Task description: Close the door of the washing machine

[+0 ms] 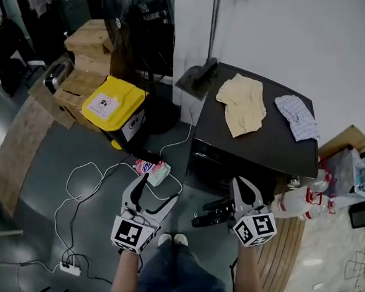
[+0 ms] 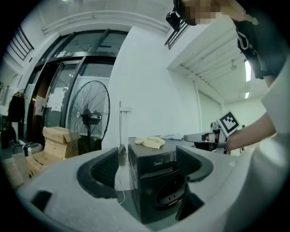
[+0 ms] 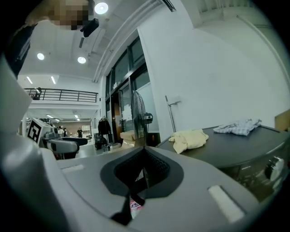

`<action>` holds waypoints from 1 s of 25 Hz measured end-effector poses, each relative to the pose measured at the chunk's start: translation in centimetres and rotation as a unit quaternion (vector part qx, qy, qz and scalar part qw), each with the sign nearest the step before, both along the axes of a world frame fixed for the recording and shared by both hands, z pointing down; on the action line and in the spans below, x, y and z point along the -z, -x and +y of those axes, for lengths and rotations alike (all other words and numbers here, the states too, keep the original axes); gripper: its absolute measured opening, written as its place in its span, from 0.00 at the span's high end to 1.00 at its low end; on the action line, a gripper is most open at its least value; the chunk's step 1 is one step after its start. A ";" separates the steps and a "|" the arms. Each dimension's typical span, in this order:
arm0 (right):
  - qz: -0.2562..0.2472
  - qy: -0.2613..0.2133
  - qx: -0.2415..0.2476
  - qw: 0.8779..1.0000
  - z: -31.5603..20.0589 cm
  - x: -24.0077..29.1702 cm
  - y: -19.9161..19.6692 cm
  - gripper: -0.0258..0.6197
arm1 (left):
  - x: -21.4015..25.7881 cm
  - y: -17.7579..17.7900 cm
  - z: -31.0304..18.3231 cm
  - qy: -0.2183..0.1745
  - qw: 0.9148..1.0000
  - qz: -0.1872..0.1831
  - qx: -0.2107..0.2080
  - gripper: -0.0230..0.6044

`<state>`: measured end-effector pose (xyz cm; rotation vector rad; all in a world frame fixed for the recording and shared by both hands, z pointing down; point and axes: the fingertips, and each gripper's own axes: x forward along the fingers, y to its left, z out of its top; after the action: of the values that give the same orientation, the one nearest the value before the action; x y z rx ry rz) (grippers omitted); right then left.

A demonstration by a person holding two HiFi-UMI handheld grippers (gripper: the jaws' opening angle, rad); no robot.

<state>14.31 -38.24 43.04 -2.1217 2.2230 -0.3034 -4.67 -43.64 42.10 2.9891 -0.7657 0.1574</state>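
The black washing machine (image 1: 266, 144) stands against the white wall, with a yellow cloth (image 1: 243, 103) and a blue checked cloth (image 1: 297, 117) on its top. In the left gripper view the machine (image 2: 149, 170) shows its round front door (image 2: 168, 194); whether the door is latched I cannot tell. In the head view a dark part (image 1: 211, 214) juts out low from the machine's front. My left gripper (image 1: 155, 189) is open and empty, a short way in front of the machine. My right gripper (image 1: 241, 182) is shut on nothing, close to the front edge of the top (image 3: 240, 145).
A standing fan (image 1: 143, 26), a yellow-lidded bin (image 1: 114, 103) and cardboard boxes (image 1: 88, 46) stand to the left. White cables and a power strip (image 1: 69, 267) lie on the floor beside a pink packet (image 1: 152, 169). Plastic bottles (image 1: 305, 205) lie to the machine's right.
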 end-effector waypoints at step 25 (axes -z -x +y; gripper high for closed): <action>-0.026 0.079 -0.078 0.993 8.9 -18.7 -2.2 0.94 | -31.1 -11.0 16.9 0.110 0.947 -0.157 -0.259 0.38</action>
<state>16.46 -29.35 61.71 -2.3200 2.0520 -0.5345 6.35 -26.74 73.21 2.9004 0.0521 0.6992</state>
